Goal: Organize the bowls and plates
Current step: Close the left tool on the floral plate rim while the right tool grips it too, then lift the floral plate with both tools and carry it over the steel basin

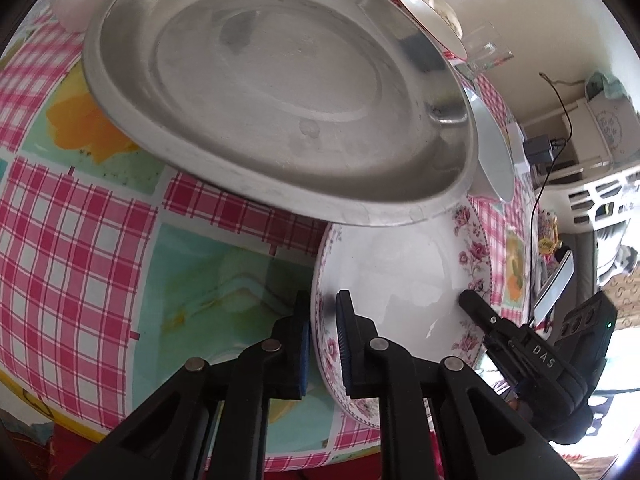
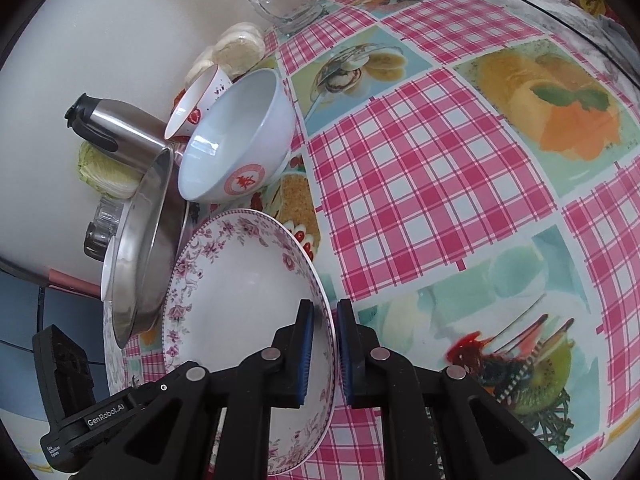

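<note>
A white plate with a pink floral rim (image 2: 240, 300) is held tilted just above the checked tablecloth. My left gripper (image 1: 324, 308) is shut on its left rim and my right gripper (image 2: 325, 312) is shut on the opposite rim. The right gripper's finger (image 1: 476, 304) shows at the plate's far side in the left wrist view. A large steel plate (image 1: 272, 92) lies tilted behind the floral plate, its edge overlapping the floral plate's far rim. A white bowl with a red emblem (image 2: 236, 136) and a smaller red-rimmed bowl (image 2: 192, 104) lean beyond the steel plate (image 2: 144, 248).
A steel flask (image 2: 108, 124), a cabbage (image 2: 104, 172) and a small glass jar (image 2: 100, 228) crowd the wall side. A glass mug (image 2: 284, 0) and round flatbreads (image 2: 240, 48) sit further back. A cable (image 1: 536, 200) runs off the table edge. The pink checked tablecloth (image 2: 420, 184) stretches to the right.
</note>
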Demonstrator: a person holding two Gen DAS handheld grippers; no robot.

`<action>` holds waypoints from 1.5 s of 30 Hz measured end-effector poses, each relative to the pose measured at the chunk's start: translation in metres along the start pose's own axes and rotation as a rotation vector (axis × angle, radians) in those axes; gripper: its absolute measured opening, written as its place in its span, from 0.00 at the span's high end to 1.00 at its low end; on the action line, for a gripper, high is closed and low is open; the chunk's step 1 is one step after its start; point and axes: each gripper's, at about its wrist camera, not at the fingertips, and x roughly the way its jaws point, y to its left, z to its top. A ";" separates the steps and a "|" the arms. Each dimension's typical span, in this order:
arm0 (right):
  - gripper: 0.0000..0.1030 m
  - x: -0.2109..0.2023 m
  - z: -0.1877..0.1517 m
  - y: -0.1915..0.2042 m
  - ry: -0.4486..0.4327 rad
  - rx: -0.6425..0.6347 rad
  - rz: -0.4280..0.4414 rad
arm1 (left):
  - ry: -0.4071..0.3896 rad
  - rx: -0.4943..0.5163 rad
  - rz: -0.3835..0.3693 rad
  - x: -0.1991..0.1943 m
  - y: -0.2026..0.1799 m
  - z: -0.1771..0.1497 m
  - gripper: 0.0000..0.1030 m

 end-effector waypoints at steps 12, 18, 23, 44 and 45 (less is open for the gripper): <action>0.89 -0.001 -0.001 0.002 -0.002 0.029 0.014 | -0.017 0.011 -0.005 0.001 -0.005 0.008 0.88; 0.89 -0.005 0.000 0.006 -0.028 0.028 -0.037 | 0.016 0.065 -0.016 0.011 -0.021 0.008 0.89; 0.88 -0.010 0.000 0.000 -0.033 0.035 -0.051 | 0.025 0.080 -0.025 0.015 -0.028 0.008 0.89; 0.91 -0.063 -0.009 0.011 -0.147 -0.013 -0.020 | -0.034 0.168 -0.096 -0.005 -0.056 -0.002 0.89; 0.91 -0.066 -0.011 0.012 -0.156 -0.014 -0.020 | -0.037 0.176 -0.100 -0.007 -0.058 -0.002 0.89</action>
